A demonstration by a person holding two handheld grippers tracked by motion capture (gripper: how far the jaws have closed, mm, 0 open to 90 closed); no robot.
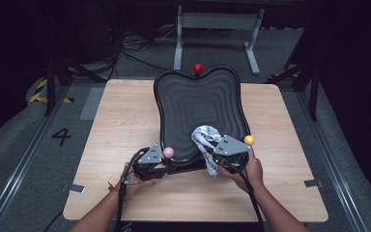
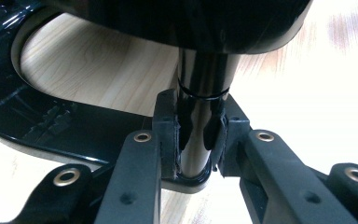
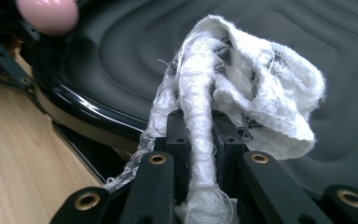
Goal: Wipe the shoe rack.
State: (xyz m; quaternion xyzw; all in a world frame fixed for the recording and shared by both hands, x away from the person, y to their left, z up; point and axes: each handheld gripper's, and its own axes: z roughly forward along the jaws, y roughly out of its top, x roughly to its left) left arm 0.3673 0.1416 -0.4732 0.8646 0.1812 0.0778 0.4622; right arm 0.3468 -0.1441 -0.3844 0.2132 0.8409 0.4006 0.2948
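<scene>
A black panel (image 1: 198,101) with a rippled face stands tilted on the wooden table (image 1: 125,121), on a glossy black post (image 2: 205,70) and curved base (image 2: 37,126). My left gripper (image 1: 171,166) sits under the panel's near left corner, and in the left gripper view it (image 2: 198,135) is shut on that post. A white cloth (image 1: 205,135) with dark markings rests against the panel's lower right face. My right gripper (image 1: 212,153) is shut on a twisted strand of the cloth (image 3: 261,88), pressed near the rippled surface (image 3: 121,56).
A pink ball (image 1: 168,152) sits by the left gripper and a yellow ball (image 1: 249,140) by the right one. A red ball (image 1: 198,68) shows at the panel's top edge. A grey metal frame (image 1: 217,21) stands on the floor beyond the table.
</scene>
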